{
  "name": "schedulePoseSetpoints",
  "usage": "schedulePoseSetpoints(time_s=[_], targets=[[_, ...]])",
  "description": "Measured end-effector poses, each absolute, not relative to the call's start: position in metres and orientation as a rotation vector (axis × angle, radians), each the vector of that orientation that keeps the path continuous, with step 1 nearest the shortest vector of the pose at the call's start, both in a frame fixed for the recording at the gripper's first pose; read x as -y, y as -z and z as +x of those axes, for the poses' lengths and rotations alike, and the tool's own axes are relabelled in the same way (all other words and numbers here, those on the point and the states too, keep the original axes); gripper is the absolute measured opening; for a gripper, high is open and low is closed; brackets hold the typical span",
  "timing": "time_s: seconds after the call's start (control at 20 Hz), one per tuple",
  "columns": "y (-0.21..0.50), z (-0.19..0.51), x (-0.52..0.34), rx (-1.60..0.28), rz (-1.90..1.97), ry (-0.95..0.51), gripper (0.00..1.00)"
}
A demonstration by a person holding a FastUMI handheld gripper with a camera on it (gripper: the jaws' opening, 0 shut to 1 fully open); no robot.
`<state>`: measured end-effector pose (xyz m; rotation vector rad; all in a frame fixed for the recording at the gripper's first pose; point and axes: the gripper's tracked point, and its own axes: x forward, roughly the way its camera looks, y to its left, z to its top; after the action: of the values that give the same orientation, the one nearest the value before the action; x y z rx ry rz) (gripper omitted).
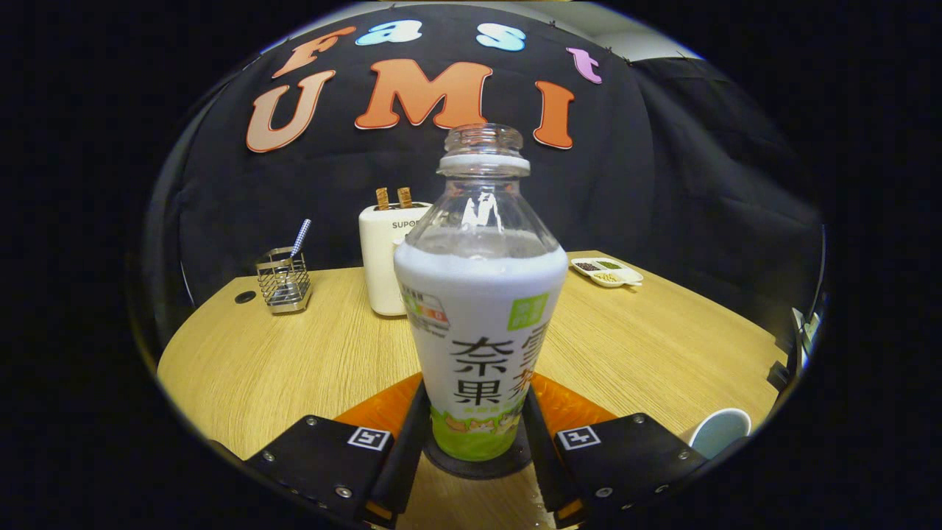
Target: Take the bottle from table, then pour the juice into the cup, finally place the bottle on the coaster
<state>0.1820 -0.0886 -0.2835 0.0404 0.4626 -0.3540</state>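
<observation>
The juice bottle [482,309] stands upright between my fingers; it has a clear capless neck and a white and green label. Its base rests on a dark round coaster [515,462], with an orange mat [570,408] showing on the table behind it. My gripper [476,401] is shut on the bottle, one finger pressing each side of its lower body. The cup [720,431], pale with a white rim, sits on the table to the right, beside the right finger; part of it is hidden.
Beyond the bottle stand a white toaster [383,258] with two slices in it, a wire utensil holder [284,280] to its left, and a small white divided dish [609,272] to the right. The wooden table [294,368] spreads around them.
</observation>
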Motion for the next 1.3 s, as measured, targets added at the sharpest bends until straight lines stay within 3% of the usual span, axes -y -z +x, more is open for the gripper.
schedulePoseSetpoints(time_s=[0.1, 0.35, 0.4, 0.85, 1.3], targets=[[0.280, 0.177, 0.090, -0.457, 0.039, 0.364, 0.71], [0.252, 0.164, 0.086, -0.425, 0.075, 0.341, 0.96], [0.240, 0.162, 0.082, -0.401, 0.082, 0.319, 0.97], [0.136, 0.118, 0.066, -0.278, 0.076, 0.267, 0.97], [0.019, 0.070, -0.045, -0.133, 0.069, 0.024, 0.97]])
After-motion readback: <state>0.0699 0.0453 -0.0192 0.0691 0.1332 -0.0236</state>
